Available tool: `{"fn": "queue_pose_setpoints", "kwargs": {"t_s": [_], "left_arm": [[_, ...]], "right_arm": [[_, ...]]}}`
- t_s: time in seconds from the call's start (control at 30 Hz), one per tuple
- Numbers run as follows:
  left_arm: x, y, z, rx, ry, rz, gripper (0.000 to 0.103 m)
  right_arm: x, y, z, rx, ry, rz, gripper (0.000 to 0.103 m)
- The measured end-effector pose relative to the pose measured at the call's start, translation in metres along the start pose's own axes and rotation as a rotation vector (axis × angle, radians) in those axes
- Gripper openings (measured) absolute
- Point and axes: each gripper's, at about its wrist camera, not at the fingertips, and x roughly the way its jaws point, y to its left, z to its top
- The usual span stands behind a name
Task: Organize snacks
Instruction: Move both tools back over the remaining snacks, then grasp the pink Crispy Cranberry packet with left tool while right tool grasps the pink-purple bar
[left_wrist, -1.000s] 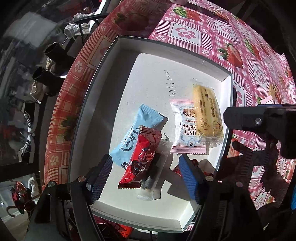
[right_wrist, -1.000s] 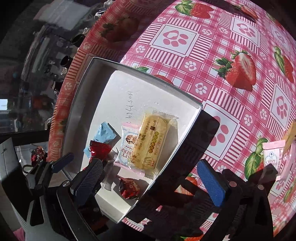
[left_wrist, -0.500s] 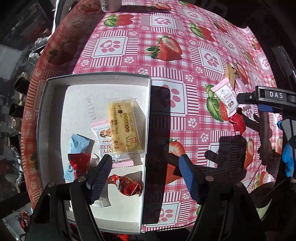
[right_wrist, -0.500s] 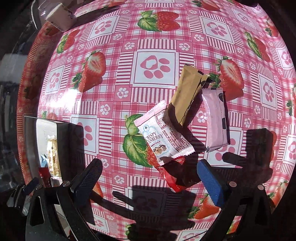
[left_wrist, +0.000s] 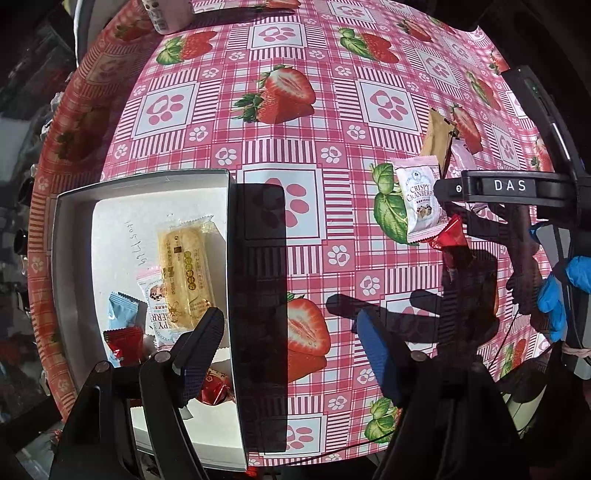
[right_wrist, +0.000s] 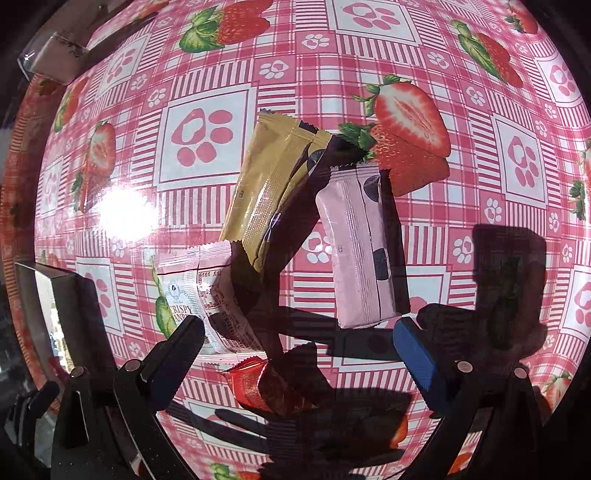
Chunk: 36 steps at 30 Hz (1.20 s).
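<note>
Both tools have swung away from the white box (left_wrist: 142, 188) since a second ago. The right tool (right_wrist: 295, 341) now hangs wide open and empty over the loose snacks well to the right of that box: red packet (right_wrist: 258, 384), cranberry packet (right_wrist: 210, 291), pink bar (right_wrist: 354, 251), gold bar (right_wrist: 269, 184). The left tool (left_wrist: 291, 332) is open too, empty, just right of the box. Those wrappers look light, crinkly and slippery, so I'd pinch the red one across its middle.

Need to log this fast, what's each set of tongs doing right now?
Left tongs: open, holding nothing.
Right tongs: open, holding nothing.
</note>
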Motion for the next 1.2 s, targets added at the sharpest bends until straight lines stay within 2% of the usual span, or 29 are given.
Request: {"fn": "queue_pose_setpoints", "kwargs": {"t_s": [0.1,0.23,0.47,0.6,0.7,0.87,1.03,1.2], "left_arm": [[0.004,-0.008,0.012,0.005,0.004,-0.008,0.078],[0.012,-0.032,0.032,0.012,0.003,-0.055,0.078],[0.036,-0.072,0.072,-0.027,0.017,-0.135,0.078],[0.048,-0.085,0.086,-0.04,0.031,-0.119,0.078],[0.059,-0.091,0.09,-0.046,0.05,-0.089,0.078],[0.066,-0.09,0.091,-0.067,0.05,-0.065,0.081],[0.063,-0.092,0.09,-0.032,0.042,-0.036,0.081],[0.059,-0.09,0.091,-0.047,0.057,-0.072,0.081]], "right_arm": [[-0.009,0.006,0.001,-0.083,-0.047,-0.073,0.103],[-0.01,-0.039,0.01,0.01,-0.038,-0.099,0.103],[-0.007,-0.104,0.011,0.084,-0.006,-0.085,0.103],[-0.007,-0.136,0.006,0.088,-0.007,-0.069,0.103],[-0.005,-0.137,0.014,0.08,-0.008,-0.06,0.103],[0.002,-0.114,0.036,0.05,-0.003,-0.051,0.103],[0.013,-0.091,0.039,0.006,0.023,-0.071,0.103],[0.022,-0.082,0.038,-0.015,0.03,-0.099,0.103]]}}
